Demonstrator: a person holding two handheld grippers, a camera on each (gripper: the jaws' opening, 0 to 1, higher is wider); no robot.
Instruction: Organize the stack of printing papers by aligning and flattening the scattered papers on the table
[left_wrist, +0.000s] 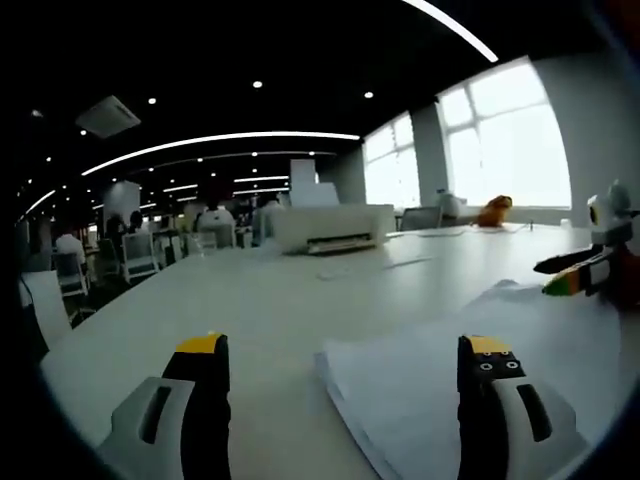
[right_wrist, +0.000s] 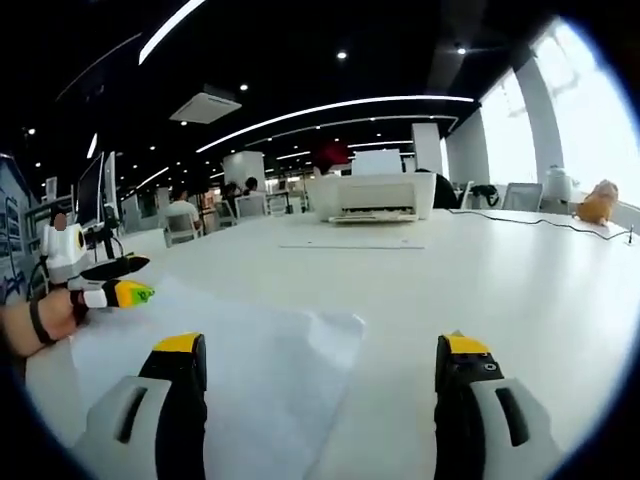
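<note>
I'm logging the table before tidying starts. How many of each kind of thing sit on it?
Paper stack: 1
Loose sheets farther back: 1 that I can make out
Printer: 1
Orange toy: 1
Total: 4

A white printer (right_wrist: 372, 197) sits far back on the counter (right_wrist: 500, 270), an orange toy (right_wrist: 598, 203) by the windows (left_wrist: 505, 135).

Ahead of both grippers, a long white table (left_wrist: 300, 290) runs to a white printer (right_wrist: 372, 197). Beyond it stand office chairs (left_wrist: 138, 255) and seated people (right_wrist: 182, 208). Bright windows (left_wrist: 510, 135) lie to the right. Curved strip lights (right_wrist: 330, 108) cross the dark ceiling (left_wrist: 250, 60).
</note>
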